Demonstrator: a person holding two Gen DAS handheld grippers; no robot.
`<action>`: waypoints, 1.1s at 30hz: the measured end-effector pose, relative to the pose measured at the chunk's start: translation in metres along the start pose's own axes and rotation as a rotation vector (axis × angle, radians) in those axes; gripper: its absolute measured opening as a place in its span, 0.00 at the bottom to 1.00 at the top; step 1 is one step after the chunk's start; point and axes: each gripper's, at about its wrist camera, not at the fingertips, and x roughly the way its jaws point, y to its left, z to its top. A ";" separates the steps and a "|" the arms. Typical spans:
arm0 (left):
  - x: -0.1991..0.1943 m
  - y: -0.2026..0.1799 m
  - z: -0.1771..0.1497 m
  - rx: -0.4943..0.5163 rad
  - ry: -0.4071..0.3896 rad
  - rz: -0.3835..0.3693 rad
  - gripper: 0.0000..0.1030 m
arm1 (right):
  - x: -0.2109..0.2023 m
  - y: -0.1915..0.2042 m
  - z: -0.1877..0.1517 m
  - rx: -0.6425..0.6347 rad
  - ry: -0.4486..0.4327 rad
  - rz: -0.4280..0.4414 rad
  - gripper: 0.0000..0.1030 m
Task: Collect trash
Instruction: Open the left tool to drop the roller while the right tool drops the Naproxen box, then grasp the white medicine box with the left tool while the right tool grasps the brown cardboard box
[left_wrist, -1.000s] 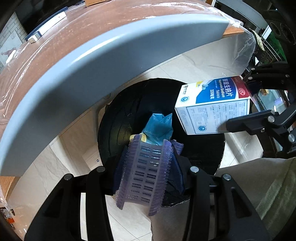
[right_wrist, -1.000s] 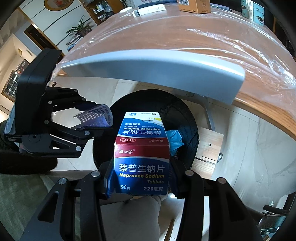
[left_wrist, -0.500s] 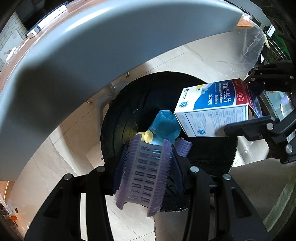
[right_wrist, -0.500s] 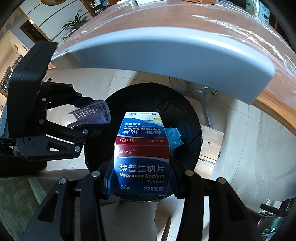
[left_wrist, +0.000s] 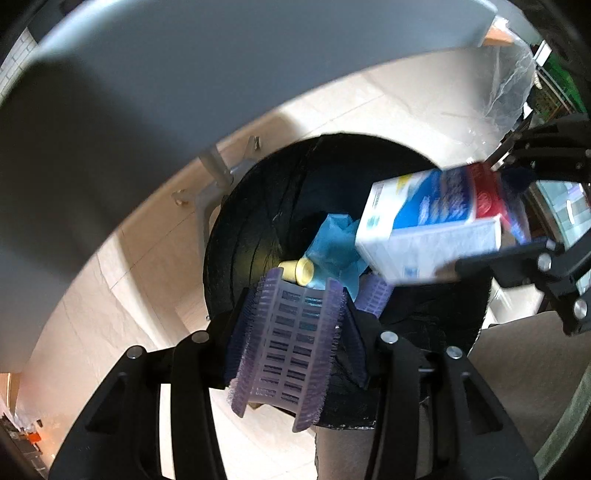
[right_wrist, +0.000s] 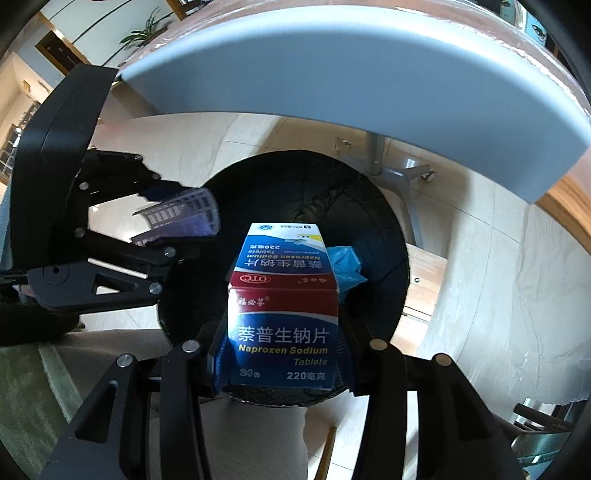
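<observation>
**A:** Two pairs of tongs hang over the black bin (left_wrist: 258, 229) under the edge of the table (right_wrist: 369, 85), each with one piece of rubbish. What is in hand?

**B:** The drop. The left tongs (left_wrist: 291, 343) carry a purple hair roller (left_wrist: 288, 350); the right tongs (right_wrist: 282, 354) carry a blue-and-white medicine box (right_wrist: 282, 314). Both sets of jaws have just been opening, each with its item between them. In the left view the box (left_wrist: 432, 225) is blurred and tilted, so it may already be slipping; whether the pads still press on it cannot be told.

**A:** And the roller?

**B:** It sits between the left fingers with its bristles against them. It looks barely eased, and I judge it still pinched.

**A:** How should the release be done well?

**B:** Keep both tongs pointing steeply down over the bin's mouth, not its rim, and spread the jaws fully so nothing snags. The roller's bristles may cling to a pad; a wider opening should free it. The box hangs near the bin's near edge in the right view, so a little more reach inward would be safer.

**A:** What is in the bin already?

**B:** A crumpled blue bag (left_wrist: 332, 243), a small yellow cap (left_wrist: 299, 271) and what seems to be a second roller (left_wrist: 373, 295).
</observation>
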 end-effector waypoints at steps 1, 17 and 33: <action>-0.001 0.000 0.000 0.000 -0.001 -0.002 0.57 | -0.002 0.001 -0.001 0.001 -0.005 -0.014 0.59; -0.141 0.019 -0.001 0.017 -0.286 -0.147 0.90 | -0.149 0.016 0.010 -0.044 -0.362 -0.080 0.93; -0.210 0.105 0.065 -0.249 -0.697 0.121 0.98 | -0.209 0.000 0.096 0.103 -0.771 -0.319 0.96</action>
